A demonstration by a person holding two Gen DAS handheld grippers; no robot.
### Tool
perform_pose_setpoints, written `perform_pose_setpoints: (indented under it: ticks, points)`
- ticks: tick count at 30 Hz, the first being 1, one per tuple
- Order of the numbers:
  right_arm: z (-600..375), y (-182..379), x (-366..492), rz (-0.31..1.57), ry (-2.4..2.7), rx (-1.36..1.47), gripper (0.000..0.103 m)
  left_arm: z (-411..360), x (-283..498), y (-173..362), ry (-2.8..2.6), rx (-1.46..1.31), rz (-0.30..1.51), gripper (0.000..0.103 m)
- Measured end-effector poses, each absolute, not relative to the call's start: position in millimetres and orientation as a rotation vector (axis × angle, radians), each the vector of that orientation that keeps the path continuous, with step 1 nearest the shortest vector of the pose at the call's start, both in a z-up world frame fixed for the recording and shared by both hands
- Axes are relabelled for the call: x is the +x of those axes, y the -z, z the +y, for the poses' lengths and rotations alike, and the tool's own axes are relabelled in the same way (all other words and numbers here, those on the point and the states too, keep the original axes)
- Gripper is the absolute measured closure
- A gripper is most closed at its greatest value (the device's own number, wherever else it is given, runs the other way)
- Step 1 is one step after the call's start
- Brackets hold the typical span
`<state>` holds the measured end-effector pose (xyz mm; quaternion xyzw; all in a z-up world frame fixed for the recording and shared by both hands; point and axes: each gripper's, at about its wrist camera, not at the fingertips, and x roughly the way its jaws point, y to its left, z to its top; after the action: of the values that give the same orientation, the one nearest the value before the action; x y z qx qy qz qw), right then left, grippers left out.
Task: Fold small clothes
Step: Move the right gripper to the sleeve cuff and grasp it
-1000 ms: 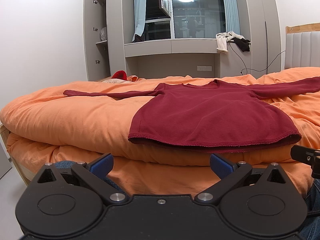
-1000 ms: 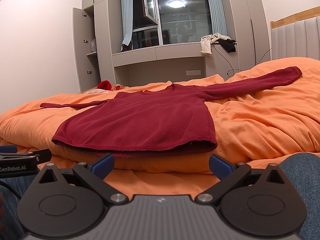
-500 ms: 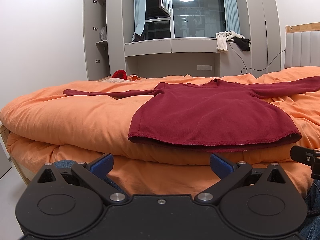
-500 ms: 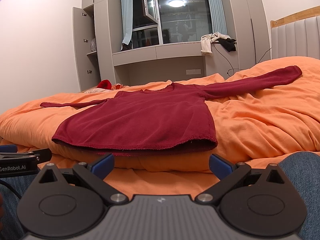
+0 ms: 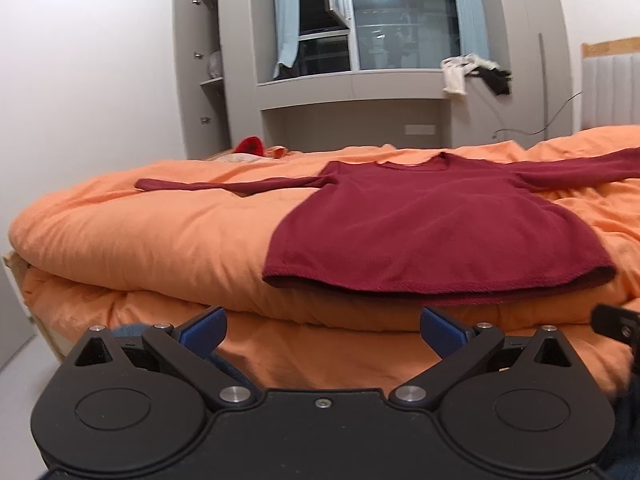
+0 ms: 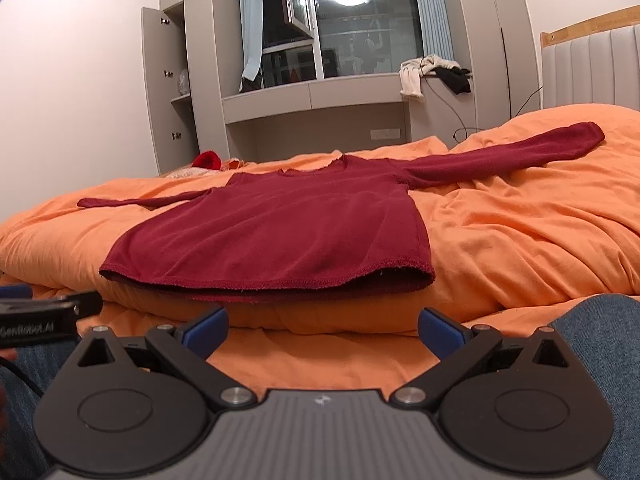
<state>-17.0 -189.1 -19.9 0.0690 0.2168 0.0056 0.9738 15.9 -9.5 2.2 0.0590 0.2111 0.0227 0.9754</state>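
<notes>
A dark red long-sleeved shirt (image 5: 424, 232) lies flat on the orange duvet (image 5: 160, 236), both sleeves spread out, hem toward me; it also shows in the right wrist view (image 6: 280, 232). My left gripper (image 5: 322, 330) is open and empty, below and short of the hem's left part. My right gripper (image 6: 322, 330) is open and empty, just short of the hem's middle. The left sleeve (image 6: 140, 201) runs left, the right sleeve (image 6: 516, 152) runs up to the right.
A grey window unit with shelves (image 5: 360, 92) stands behind the bed, with clothes (image 5: 472, 72) draped on its ledge. A red item (image 5: 250, 145) lies at the bed's far edge. A padded headboard (image 6: 592, 68) is at right. My jeans-clad knee (image 6: 596, 344) is at right.
The left gripper has shifted slightly with some blur; the shirt sits a little lower and to the right in its view. The right gripper has barely moved. Both stay open.
</notes>
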Motion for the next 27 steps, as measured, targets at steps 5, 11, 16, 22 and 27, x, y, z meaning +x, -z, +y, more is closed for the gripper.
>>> perform_pose_setpoints:
  ticks: [5, 11, 16, 22, 27]
  points:
    - [-196.1, 1.2, 6.2, 0.442, -0.015, 0.100, 0.000, -22.5, 56.6, -29.9, -0.067, 0.096, 0.446, 0.001]
    - [-215.7, -24.1, 50.3, 0.422, -0.016, 0.082, 0.000, -53.5, 120.3, -61.9, 0.016, 0.108, 0.447, 0.001]
    - [-241.6, -34.6, 97.7, 0.418, 0.027, 0.066, 0.000, -91.2, 181.5, -73.2, 0.068, 0.133, 0.450, 0.001]
    - [-294.8, -38.1, 152.0, 0.388, 0.107, 0.079, 0.000, -131.9, 264.5, -67.3, 0.145, 0.152, 0.409, 0.001]
    - [-362.6, -32.8, 187.1, 0.365, 0.215, 0.110, 0.000, -147.4, 325.1, -49.8, 0.161, 0.140, 0.411, 0.001]
